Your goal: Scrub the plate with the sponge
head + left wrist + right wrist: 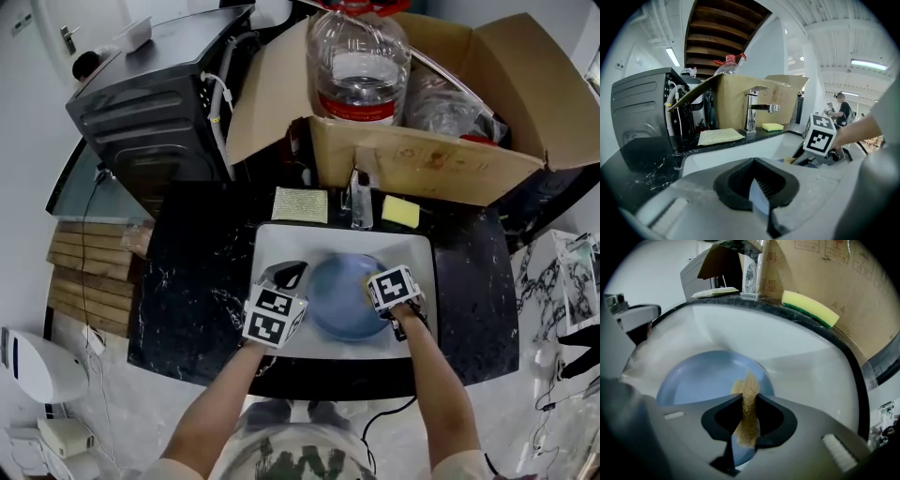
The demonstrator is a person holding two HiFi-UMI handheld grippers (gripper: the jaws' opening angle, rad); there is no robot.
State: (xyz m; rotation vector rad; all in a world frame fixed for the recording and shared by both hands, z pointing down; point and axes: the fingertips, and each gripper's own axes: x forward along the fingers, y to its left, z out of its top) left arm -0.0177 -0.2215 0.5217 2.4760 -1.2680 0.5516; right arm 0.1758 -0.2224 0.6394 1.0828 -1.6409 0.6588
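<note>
A blue plate (339, 298) lies in the white sink (281, 239). My right gripper (382, 302) stands over the plate's right side, shut on a tan sponge (748, 401). The sponge rests on the plate (701, 380) near its right rim. My left gripper (296, 277) is at the plate's left edge. Its jaws are closed on a thin pale blue sliver (759, 199), which looks like the plate's rim seen edge-on. The right gripper's marker cube (819, 133) shows across the sink in the left gripper view.
A faucet (361, 202) stands behind the sink, between a greenish scouring pad (300, 204) and a yellow-green sponge (400, 212) on the black counter (192, 281). Behind them are an open cardboard box (427, 159) holding a water bottle (359, 61), and a black appliance (150, 103) at the left.
</note>
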